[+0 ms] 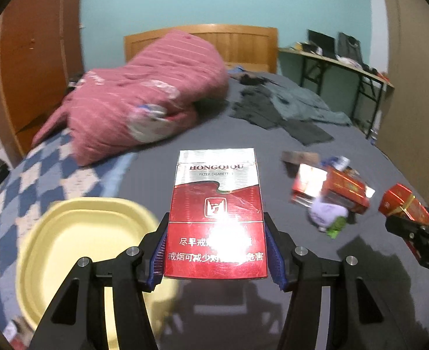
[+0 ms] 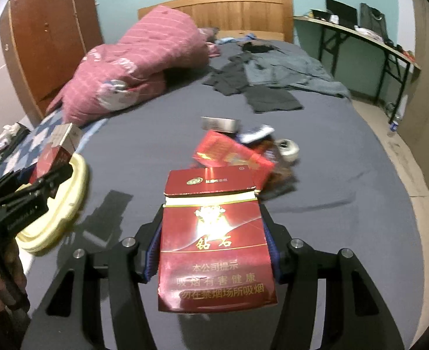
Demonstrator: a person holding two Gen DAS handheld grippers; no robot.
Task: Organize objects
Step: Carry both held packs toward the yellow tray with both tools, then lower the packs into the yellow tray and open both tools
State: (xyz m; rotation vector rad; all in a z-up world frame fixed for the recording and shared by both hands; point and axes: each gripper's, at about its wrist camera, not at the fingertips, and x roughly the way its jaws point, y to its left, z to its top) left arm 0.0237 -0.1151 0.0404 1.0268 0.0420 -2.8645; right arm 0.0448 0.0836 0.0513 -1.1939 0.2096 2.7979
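My left gripper point(image 1: 216, 227) is shut on a red and silver cigarette pack point(image 1: 216, 204), held above the grey bed sheet beside a pale yellow tub point(image 1: 68, 233). My right gripper point(image 2: 213, 233) is shut on a dark red cigarette pack point(image 2: 214, 248) whose lid flap stands open. In the right wrist view the left gripper point(image 2: 54, 180) shows at the left with its pack point(image 2: 57, 148) over the yellow tub point(image 2: 68, 198). In the left wrist view the right gripper point(image 1: 412, 227) appears at the right edge with its red pack point(image 1: 404, 204). A pile of red boxes point(image 2: 232, 154) lies on the sheet.
A tape roll point(image 2: 287, 147), a silver box point(image 2: 220, 124) and a purple cloth point(image 1: 328, 213) sit in the pile. A pink quilt point(image 2: 133, 67) and dark clothes point(image 2: 261, 78) lie farther up the bed. A wardrobe point(image 2: 48, 35) stands left, a cluttered table point(image 2: 366, 35) right.
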